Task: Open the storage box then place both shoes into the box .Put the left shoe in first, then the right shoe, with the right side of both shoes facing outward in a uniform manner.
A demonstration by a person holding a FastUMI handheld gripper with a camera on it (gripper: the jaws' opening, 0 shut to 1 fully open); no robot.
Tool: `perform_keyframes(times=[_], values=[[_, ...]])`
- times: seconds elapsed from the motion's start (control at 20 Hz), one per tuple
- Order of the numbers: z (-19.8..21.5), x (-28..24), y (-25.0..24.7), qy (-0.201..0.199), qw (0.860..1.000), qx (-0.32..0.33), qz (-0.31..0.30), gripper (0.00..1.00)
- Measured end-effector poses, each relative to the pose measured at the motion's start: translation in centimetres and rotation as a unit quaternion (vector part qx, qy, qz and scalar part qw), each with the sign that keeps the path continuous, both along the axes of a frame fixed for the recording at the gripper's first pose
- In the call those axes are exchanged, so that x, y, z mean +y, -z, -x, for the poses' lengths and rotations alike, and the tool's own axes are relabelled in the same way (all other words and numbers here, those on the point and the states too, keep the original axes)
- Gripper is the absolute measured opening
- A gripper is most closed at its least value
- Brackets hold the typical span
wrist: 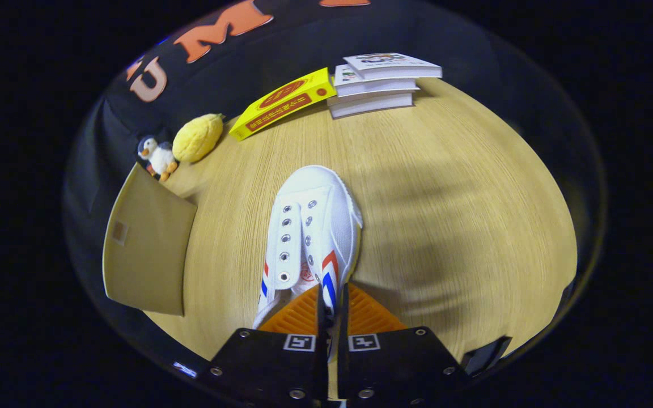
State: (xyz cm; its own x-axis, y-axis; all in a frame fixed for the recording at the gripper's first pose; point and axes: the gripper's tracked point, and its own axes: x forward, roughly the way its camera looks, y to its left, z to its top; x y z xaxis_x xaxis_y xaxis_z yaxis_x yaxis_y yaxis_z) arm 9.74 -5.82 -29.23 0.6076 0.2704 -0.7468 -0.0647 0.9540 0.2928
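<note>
A white canvas shoe (310, 226) with red and blue stripes on its side points away from me, its toe toward the books. My gripper (332, 309) is shut on the shoe's side wall near the opening, both fingers pressing the thin canvas edge between them. The shoe hangs a little above the wooden table (445, 215). To the left of the shoe stands the storage box (145, 249), its beige flat panel seen at an angle; I cannot tell how far it is open.
Beyond the shoe, a stack of white books (380, 82) lies at the back with a yellow book (282, 103) leaning on it. A yellow plush (197, 137) and a small penguin toy (158, 157) sit just behind the box.
</note>
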Motion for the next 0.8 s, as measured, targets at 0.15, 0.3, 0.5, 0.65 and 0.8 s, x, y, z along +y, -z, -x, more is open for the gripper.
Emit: perform_keyframes(times=[0.15, 0.3, 0.5, 0.65, 0.8], values=[[0.3, 1.3, -1.3, 0.013, 0.999, -0.015, -0.036, 0.00], [-0.4, 3.5, -4.2, 0.022, 0.995, -0.028, -0.096, 0.00], [-0.8, 5.1, -8.0, 0.015, 0.996, -0.054, -0.076, 0.00], [-0.4, 8.0, -11.1, 0.003, 0.994, -0.074, -0.077, 0.00], [0.4, 11.4, -13.2, -0.002, 0.994, -0.081, -0.075, 0.00]])
